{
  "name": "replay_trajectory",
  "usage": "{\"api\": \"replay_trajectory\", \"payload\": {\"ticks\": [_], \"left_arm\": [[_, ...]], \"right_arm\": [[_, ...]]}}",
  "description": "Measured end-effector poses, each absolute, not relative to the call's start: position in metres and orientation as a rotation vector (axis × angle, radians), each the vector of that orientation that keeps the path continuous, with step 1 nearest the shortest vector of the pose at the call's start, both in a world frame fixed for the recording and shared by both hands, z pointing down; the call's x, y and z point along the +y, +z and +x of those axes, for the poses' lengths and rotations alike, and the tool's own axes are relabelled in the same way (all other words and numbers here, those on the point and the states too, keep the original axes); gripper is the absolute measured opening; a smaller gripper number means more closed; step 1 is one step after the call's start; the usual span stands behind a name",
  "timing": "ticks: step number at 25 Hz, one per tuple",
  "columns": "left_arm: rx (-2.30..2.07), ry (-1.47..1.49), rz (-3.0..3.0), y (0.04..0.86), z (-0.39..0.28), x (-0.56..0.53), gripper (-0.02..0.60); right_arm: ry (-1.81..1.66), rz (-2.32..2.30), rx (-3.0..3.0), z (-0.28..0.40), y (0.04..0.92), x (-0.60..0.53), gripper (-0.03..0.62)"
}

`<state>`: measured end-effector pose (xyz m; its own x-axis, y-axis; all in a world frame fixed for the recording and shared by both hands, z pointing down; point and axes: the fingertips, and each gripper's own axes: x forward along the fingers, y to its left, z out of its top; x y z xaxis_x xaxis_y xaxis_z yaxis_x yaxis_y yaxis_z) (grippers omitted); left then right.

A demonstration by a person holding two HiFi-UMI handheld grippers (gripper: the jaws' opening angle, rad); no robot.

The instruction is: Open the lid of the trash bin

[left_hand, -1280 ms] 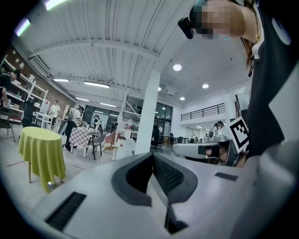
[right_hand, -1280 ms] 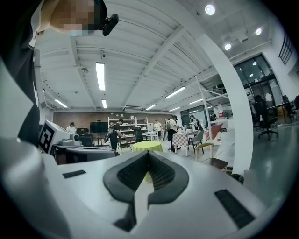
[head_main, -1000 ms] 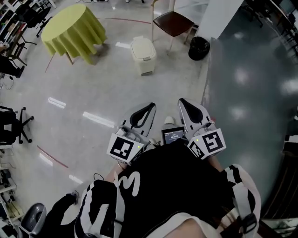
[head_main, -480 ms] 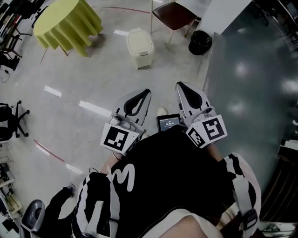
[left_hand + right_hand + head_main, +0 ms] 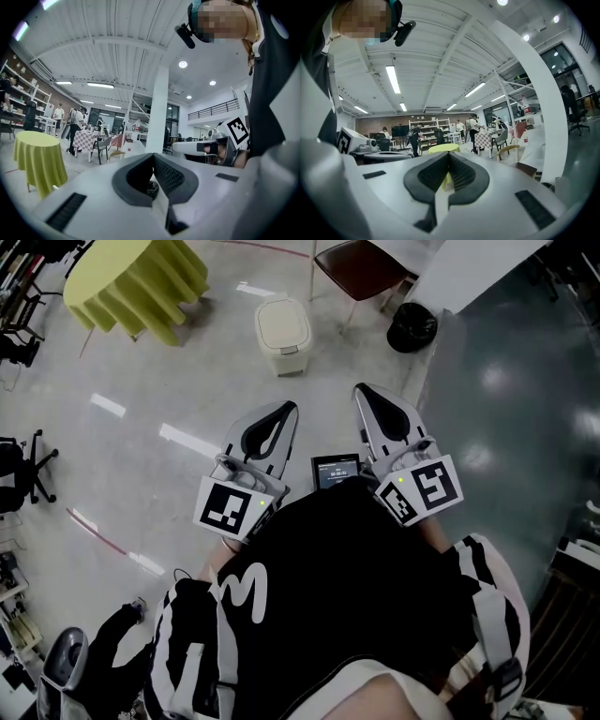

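A cream trash bin with its lid down stands on the grey floor, ahead of me in the head view. My left gripper and right gripper are held side by side at chest height, both pointing forward and well short of the bin. Each is shut with nothing between its jaws. The left gripper view shows the left gripper with its pads closed together, and in the right gripper view the right gripper is closed the same way. I cannot make out the bin in either gripper view.
A round table under a yellow cloth stands left of the bin. A chair with a brown seat and a black round bin are to its right, beside a white pillar. An office chair is at far left. People stand far off.
Both grippers have risen in the head view and now sit nearer the bin. They stayed shut. The bin's lid has not moved.
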<state>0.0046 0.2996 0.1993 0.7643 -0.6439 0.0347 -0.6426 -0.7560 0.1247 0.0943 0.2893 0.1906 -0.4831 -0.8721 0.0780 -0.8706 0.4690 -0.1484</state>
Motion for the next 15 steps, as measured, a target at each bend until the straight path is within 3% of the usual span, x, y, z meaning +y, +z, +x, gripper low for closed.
{"api": "replay_trajectory", "payload": {"ticks": [15], "left_arm": [[-1.121, 0.026, 2.799, 0.213, 0.053, 0.252, 0.008]], "right_arm": [[-0.254, -1.482, 2.755, 0.143, 0.199, 0.227, 0.003]]}}
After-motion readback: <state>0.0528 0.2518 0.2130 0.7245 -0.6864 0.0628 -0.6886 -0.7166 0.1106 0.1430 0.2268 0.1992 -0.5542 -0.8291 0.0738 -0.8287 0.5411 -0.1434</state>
